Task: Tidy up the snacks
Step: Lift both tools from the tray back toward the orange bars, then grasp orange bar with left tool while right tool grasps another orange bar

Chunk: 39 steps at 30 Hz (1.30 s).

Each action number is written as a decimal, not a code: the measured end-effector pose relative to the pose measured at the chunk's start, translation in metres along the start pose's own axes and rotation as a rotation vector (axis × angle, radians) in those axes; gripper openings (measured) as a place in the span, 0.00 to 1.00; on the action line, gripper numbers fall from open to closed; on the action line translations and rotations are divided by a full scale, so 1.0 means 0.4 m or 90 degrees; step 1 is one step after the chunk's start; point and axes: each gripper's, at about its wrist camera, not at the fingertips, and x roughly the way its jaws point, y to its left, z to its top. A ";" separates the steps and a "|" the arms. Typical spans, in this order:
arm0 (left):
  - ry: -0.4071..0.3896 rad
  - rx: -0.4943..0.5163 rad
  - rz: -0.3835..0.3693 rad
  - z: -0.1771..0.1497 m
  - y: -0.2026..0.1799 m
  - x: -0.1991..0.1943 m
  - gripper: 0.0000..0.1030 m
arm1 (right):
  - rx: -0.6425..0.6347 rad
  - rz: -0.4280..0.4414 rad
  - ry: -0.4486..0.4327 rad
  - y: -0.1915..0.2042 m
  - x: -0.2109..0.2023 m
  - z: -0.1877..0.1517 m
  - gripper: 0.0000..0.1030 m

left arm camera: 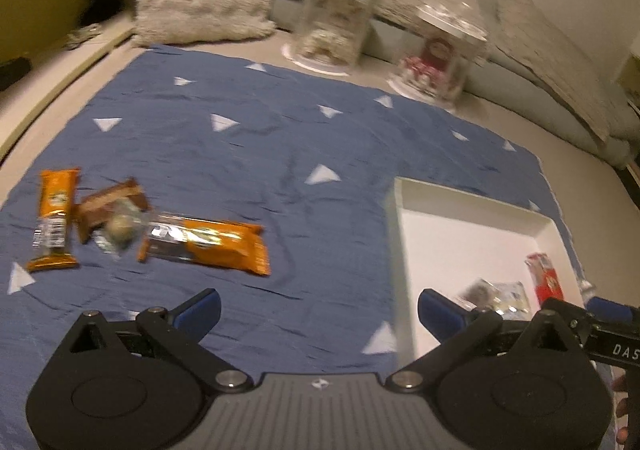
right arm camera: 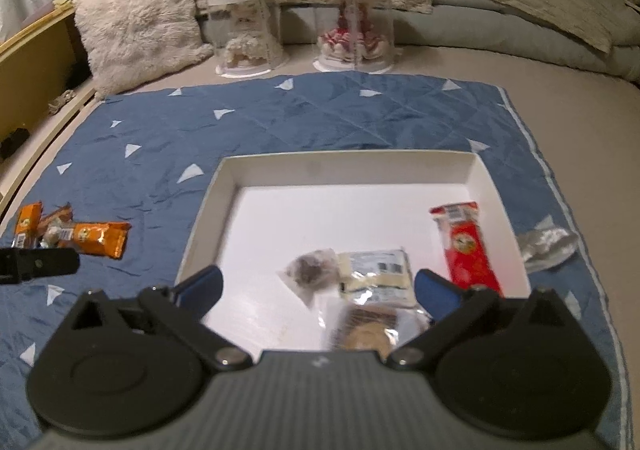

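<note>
Snacks lie in two groups on a blue cloth [right arm camera: 320, 122] spread over a bed. The white tray [right arm camera: 348, 170] sits on the cloth's right part and holds a red bar [right arm camera: 466, 246] near its right wall, a pale packet [right arm camera: 378, 274], a small clear bag [right arm camera: 310, 270] just left of it, and a blurred cookie packet [right arm camera: 366, 334] at the near edge. A silvery wrapper [right arm camera: 546, 244] lies on the cloth just outside the tray's right wall. Well to the left sit two orange bars [left arm camera: 208, 242] [left arm camera: 54, 218], with a brown bar [left arm camera: 110, 206] and a small clear sweet [left arm camera: 120, 232] between them. The left gripper [left arm camera: 320, 314] hangs released over bare cloth, jaws wide and empty. The right gripper [right arm camera: 318, 290] is likewise spread wide above the tray's near snacks, gripping nothing.
</note>
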 end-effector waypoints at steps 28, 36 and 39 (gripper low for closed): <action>-0.045 -0.169 0.135 0.094 0.404 0.005 1.00 | -0.168 0.142 -0.056 0.403 0.151 0.066 1.00; -0.072 -0.234 0.144 0.129 0.489 0.041 0.87 | -0.321 0.189 -0.041 0.498 0.261 0.073 0.99; -0.081 -0.254 0.156 0.139 0.524 0.061 0.82 | -0.354 0.204 -0.027 0.534 0.299 0.086 0.92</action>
